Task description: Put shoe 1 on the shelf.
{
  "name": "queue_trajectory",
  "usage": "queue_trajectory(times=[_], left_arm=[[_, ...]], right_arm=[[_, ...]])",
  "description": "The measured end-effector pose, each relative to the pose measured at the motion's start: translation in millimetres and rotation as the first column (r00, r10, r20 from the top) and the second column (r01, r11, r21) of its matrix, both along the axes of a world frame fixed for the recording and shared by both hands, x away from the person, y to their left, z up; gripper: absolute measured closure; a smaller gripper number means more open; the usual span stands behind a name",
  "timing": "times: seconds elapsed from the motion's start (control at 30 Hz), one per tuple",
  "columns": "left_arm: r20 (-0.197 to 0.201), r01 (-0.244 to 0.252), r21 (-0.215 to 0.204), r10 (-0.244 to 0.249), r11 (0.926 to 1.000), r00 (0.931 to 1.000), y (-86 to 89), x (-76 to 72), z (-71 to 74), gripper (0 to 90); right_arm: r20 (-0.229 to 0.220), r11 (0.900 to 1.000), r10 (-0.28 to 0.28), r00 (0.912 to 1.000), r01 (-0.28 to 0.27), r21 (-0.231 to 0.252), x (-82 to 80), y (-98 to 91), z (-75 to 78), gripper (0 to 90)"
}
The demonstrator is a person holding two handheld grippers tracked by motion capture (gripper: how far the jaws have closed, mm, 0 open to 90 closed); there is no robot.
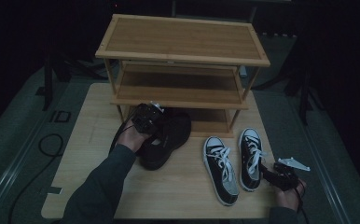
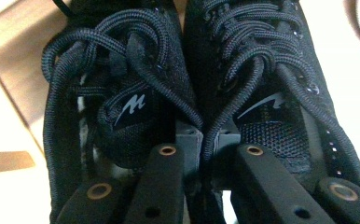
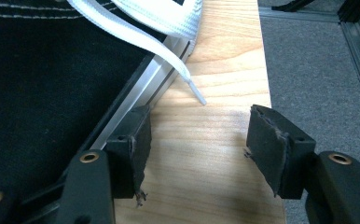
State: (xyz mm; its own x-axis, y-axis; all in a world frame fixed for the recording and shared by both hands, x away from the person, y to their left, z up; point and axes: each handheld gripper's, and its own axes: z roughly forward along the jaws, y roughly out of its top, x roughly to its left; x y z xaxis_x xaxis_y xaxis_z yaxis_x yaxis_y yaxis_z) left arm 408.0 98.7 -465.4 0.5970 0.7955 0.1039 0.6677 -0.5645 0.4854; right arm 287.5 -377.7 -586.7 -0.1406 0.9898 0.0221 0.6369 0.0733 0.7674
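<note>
Scene: a wooden table (image 1: pixel 99 186) stood before me in a dim room, with a three-tier wooden shoe rack (image 1: pixel 183 51) at its far edge.
My left tongs (image 1: pixel 146 117): pressed together on the inner collars of a pair of black sneakers (image 1: pixel 166 140), one jaw inside each shoe, so that both could be carried as one.
Black sneakers' place: side by side on the table, toes towards the rack's lowest shelf (image 1: pixel 211 120), which I judged they were bound for.
My right tongs (image 3: pixel 197 149): spread, pinching nothing, low over bare wood at the table's near right corner.
Canvas shoes (image 1: pixel 236 161): a black pair with white laces, lying just left of my right tongs, one sole beside a jaw.
Likely reason: my right hand (image 1: pixel 290 193) waited by the next pair.
</note>
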Motion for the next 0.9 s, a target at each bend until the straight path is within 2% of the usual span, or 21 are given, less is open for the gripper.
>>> queue_trajectory(times=[0.27,0.57,0.67,0.9], left_arm=[[0.028,-0.04,0.029,0.039,0.9988,0.9989,-6.6,7.0,-1.8,85.7],[0.043,-0.088,0.012,0.087,0.9961,0.9953,-16.6,13.9,-6.3,85.6],[0.035,-0.1,0.008,0.099,0.995,0.9944,-18.5,16.4,-7.5,85.2],[0.01,-0.067,0.026,0.067,0.9974,0.9977,-16.2,14.3,-9.0,82.0]], right_arm=[[0.0,1.0,0.0,1.0,0.0,0.0,0.0,0.0,0.0,39.5],[0.0,1.0,0.0,1.0,0.0,0.0,0.0,0.0,0.0,39.5],[0.0,1.0,0.0,1.0,0.0,0.0,0.0,0.0,0.0,39.5],[0.0,1.0,0.0,1.0,0.0,0.0,0.0,0.1,0.0,39.5]])
